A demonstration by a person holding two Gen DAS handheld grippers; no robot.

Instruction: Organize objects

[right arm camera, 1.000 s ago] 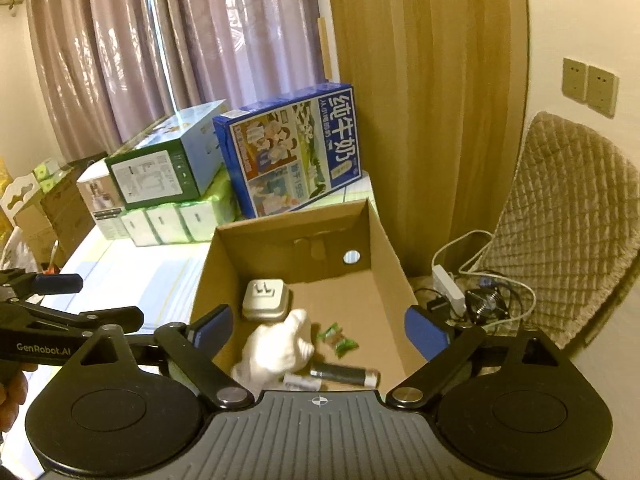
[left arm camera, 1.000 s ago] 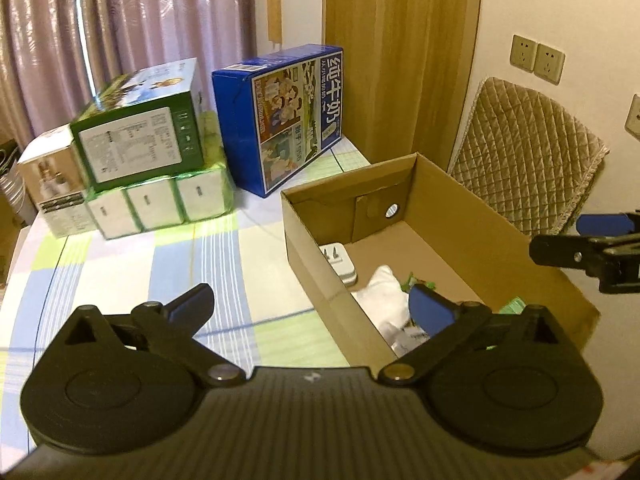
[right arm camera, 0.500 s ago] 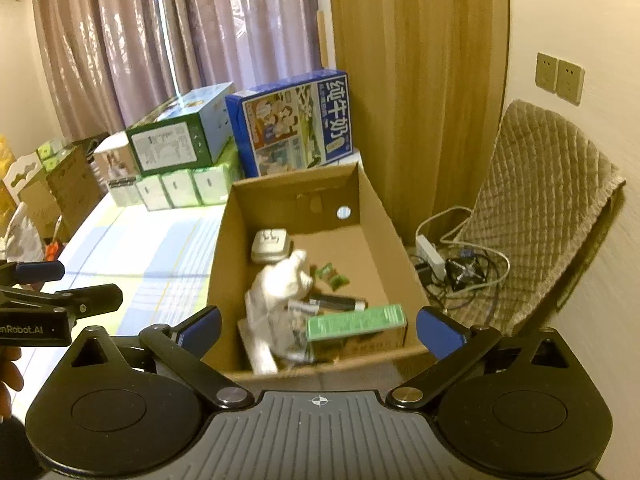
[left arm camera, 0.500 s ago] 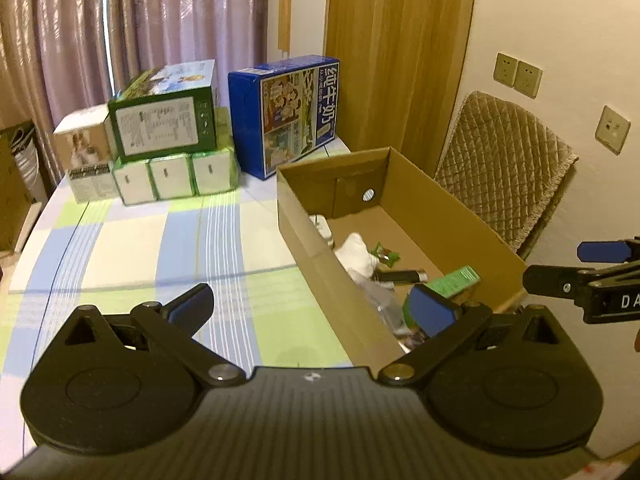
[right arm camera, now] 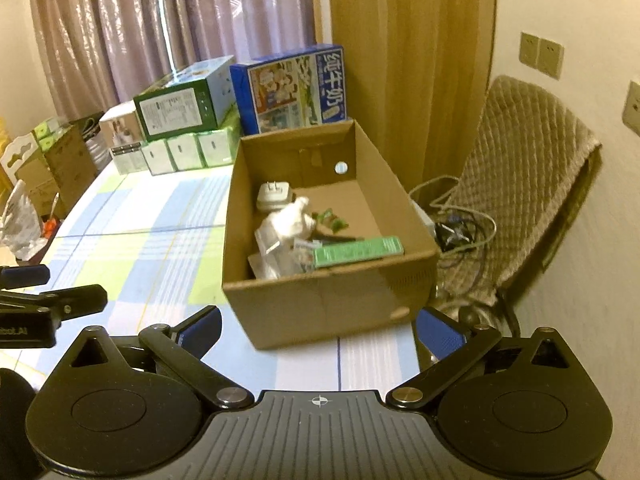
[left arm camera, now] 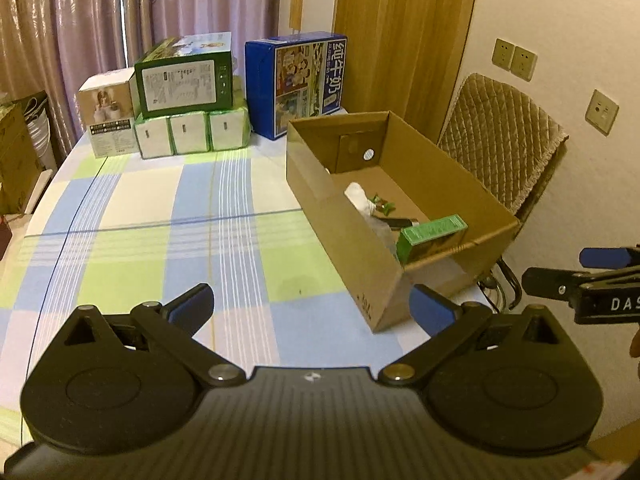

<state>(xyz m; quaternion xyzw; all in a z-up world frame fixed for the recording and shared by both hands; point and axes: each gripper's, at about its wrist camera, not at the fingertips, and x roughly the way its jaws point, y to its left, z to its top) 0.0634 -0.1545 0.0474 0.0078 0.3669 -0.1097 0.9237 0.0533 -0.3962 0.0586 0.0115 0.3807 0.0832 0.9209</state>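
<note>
Both claws, left claw point(left arm camera: 312, 306) and right claw point(right arm camera: 319, 328), gape wide and empty near the cardboard box point(right arm camera: 320, 300).

Blue carton point(left arm camera: 297, 85) reads 纯牛奶 (right tool point(left arm camera: 608, 280): "DAS").

Right gripper point(left arm camera: 600, 276): cut off by the right edge in the left wrist view; only one finger and part of a label are seen. Charger point(right arm camera: 273, 196): hidden behind the cardboard box point(left arm camera: 340, 216) wall in the left wrist view. Small green wrappers point(right arm camera: 332, 218): too small to be identified. Green carton point(right arm camera: 357, 252): print blurred, unreadable.
</note>
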